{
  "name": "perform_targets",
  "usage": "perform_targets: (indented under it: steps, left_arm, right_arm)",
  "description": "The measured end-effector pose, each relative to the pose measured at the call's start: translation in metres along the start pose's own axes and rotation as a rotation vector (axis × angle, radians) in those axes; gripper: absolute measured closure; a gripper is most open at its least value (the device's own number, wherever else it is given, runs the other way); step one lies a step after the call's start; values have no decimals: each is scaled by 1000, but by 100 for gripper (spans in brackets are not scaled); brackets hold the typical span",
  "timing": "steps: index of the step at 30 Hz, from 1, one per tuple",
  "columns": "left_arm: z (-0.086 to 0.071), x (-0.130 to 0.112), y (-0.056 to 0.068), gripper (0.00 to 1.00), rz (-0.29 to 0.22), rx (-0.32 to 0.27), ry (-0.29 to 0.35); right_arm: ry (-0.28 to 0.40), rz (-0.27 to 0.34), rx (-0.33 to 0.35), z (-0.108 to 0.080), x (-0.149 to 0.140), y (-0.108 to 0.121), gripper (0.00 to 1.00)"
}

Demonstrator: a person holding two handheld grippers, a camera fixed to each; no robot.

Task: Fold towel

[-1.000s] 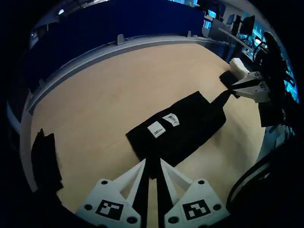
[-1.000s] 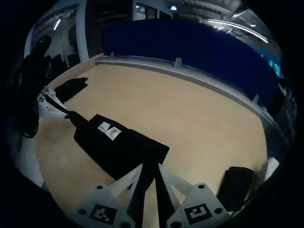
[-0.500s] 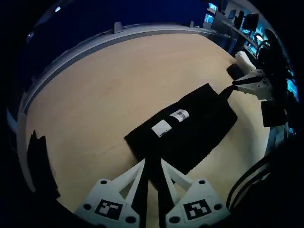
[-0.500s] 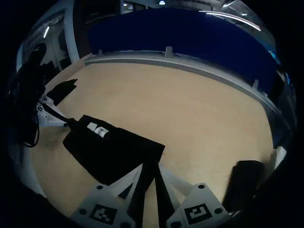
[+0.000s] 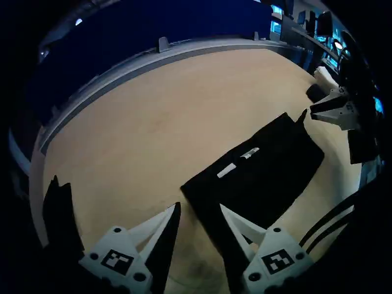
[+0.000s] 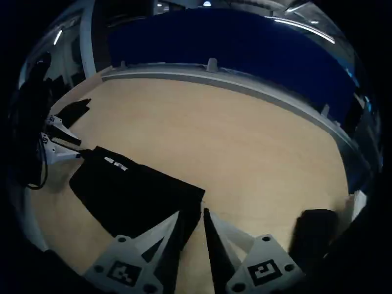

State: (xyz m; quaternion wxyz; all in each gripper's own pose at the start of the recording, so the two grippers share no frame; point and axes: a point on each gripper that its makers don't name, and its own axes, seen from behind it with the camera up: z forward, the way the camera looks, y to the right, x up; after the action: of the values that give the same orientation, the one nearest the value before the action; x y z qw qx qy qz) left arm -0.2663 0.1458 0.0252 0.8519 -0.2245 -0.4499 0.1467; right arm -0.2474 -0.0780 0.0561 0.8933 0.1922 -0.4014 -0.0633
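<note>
Towel (image 5: pixel 264 176): black, folded to a flat oblong with two white labels (image 5: pixel 240 160) on its top face, lying on the pale wood surface (image 5: pixel 161 117) between the two tools. Left hand-held gripper (image 5: pixel 198 208): fingers spread wide with nothing between them, the towel's near corner just ahead, by one finger. Right hand-held gripper (image 6: pixel 193 213): fingers narrowly parted, bare wood showing in the gap, gripping nothing, tips just at the towel's opposite corner.
</note>
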Motion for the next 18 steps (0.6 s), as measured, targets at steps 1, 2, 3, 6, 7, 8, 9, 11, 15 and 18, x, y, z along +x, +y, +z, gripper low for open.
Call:
perform_targets:
  steps: [1, 2, 3, 6, 7, 8, 9, 11, 15, 18]
  left_arm:
    - [0, 0, -3, 49, -4, 9, 3]
    - [0, 1, -5, 49, -8, 18, 5]
    - [0, 1, -8, 46, -12, 27, 8]
    - [-1, 1, -13, 40, -24, 46, 15]
    - [-2, 1, -14, 40, -28, 49, 17]
    - [-3, 2, -16, 40, -32, 52, 18]
    - [-5, 1, -16, 40, -36, 53, 20]
    - [-8, 1, -15, 40, -44, 50, 23]
    - [-13, -3, -16, 39, -51, 52, 26]
    - [-17, -5, -15, 39, -54, 53, 27]
  right_arm:
    - [-2, 0, -1, 0, -1, 0, 52]
    - [-5, -1, -2, -1, -2, 1, 43]
    - [-6, 0, -3, -1, -2, 1, 38]
    - [-2, 8, -9, -4, -4, 3, 29]
    - [0, 11, -13, -6, -4, 4, 24]
    - [2, 14, -16, -7, -4, 5, 19]
    - [4, 17, -20, -8, -5, 6, 14]
    - [5, 24, -24, -11, -7, 7, 9]
    - [7, 37, -31, -15, -11, 10, 7]
    - [9, 46, -33, -18, -13, 12, 7]
